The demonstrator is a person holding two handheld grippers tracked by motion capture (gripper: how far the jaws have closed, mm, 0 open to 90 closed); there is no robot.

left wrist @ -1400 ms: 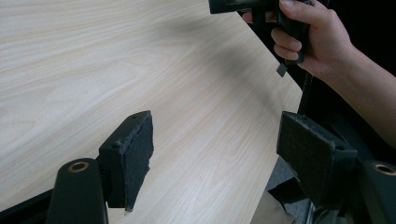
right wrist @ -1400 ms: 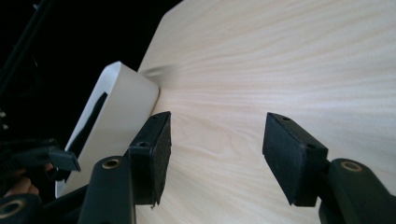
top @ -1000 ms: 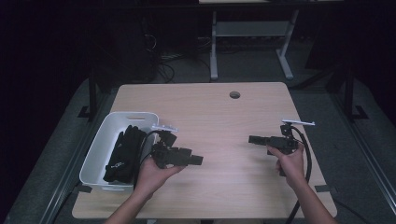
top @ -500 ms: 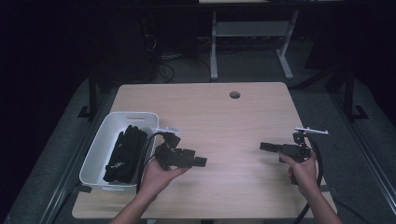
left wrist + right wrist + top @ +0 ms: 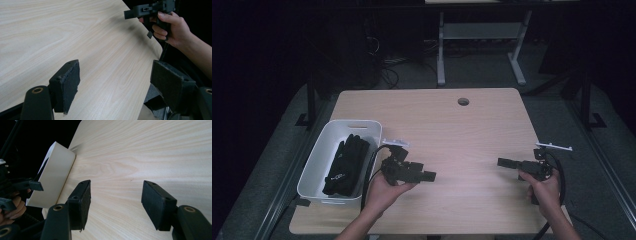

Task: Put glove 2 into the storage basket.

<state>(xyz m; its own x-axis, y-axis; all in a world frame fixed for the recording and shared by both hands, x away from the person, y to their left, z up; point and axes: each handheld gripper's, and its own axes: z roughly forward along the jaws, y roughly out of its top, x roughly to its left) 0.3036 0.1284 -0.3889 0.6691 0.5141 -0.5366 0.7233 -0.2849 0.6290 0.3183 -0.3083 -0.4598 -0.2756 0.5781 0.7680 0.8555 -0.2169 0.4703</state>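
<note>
Both claws are hanging over the bare wooden counter [image 5: 472,125], holding nothing. The left claw [image 5: 430,175] is sitting just right of the white bin [image 5: 314,167], jaws pointing toward the counter's middle. In the left gripper view its 2 padded jaws are standing wide apart with only wood grain between them. The right claw [image 5: 502,162] is near the counter's right edge, pointing left toward the other; in the right gripper view its jaws are likewise wide, nothing between.

The dark gloves [image 5: 344,162] are lying bundled inside the bin, against its near half. They are the nearest thing to the left claw, so I am judging the step in hand to be a reach into the bin for them.

Notes for doing it well:
- Left claw is facing away from the bin; it is needing to turn back toward the bin and tip downward before descending.
- Keep the jaws wide until they are straddling a fold of fabric, then close; soft cloth is likely to slip from a shallow pinch.
- Enter clear of the bin's rim; a knock is likely to slide the light bin.
- Right claw could be steadying the bin wall [image 5: 53,173] during the lift.
</note>
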